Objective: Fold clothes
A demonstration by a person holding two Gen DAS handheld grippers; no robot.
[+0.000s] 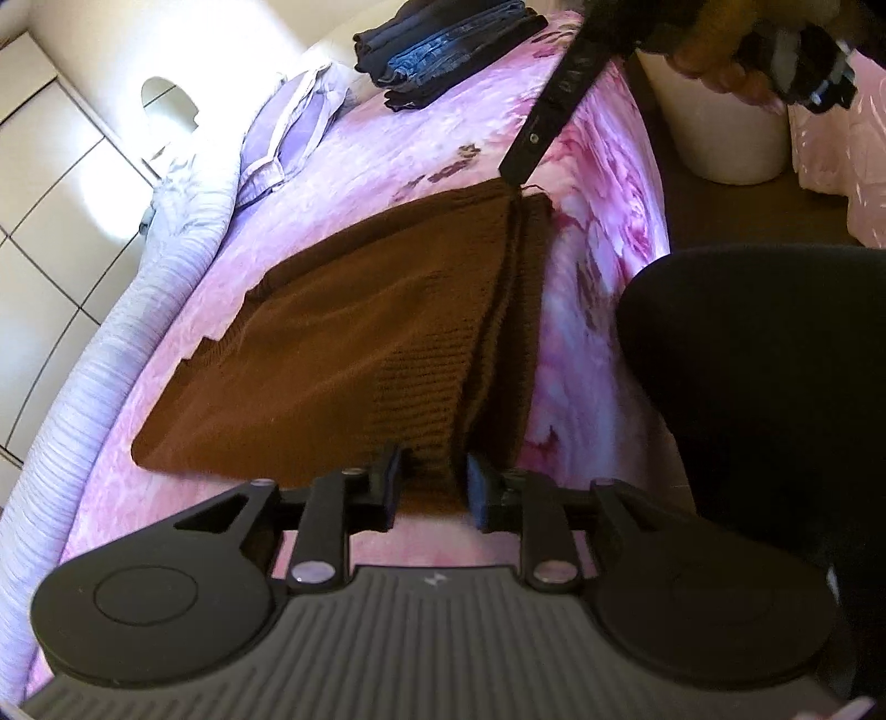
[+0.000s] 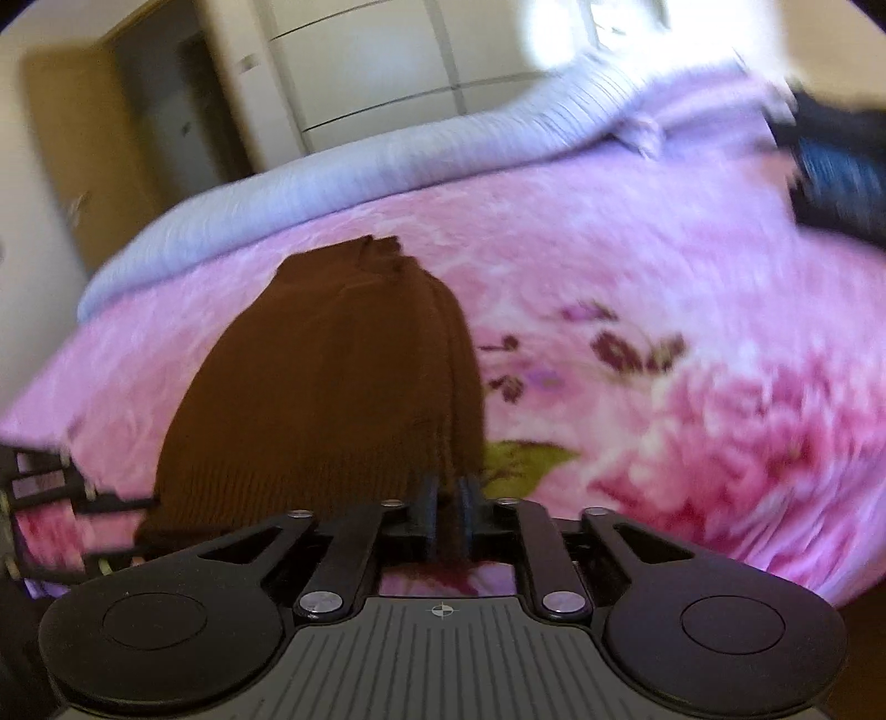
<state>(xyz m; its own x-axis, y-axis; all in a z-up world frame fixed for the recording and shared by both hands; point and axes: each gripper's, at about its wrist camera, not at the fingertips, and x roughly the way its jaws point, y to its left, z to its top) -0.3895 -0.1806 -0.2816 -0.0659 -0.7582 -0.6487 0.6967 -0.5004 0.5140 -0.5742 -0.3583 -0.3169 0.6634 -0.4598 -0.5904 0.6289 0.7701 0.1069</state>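
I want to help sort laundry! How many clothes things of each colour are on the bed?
Brown: 1, the brown sweater
Lilac: 1, the lilac garment
Dark blue and black: 1 folded stack; pieces inside too blurred to count
Total: 3

A pink floral blanket covers the bed; its print shows large pink blooms, dark purple sprigs and a green leaf. A pale lavender ribbed quilt lies bunched along the bed's far edge. A white tiled floor lies beyond that edge. A white cylindrical bin stands on a brown floor off the bed's near corner, just beside a pale pink cloth. White cabinet drawers with horizontal seams stand behind the bed. A tan wooden door stands beside the drawers; this area is blurred.
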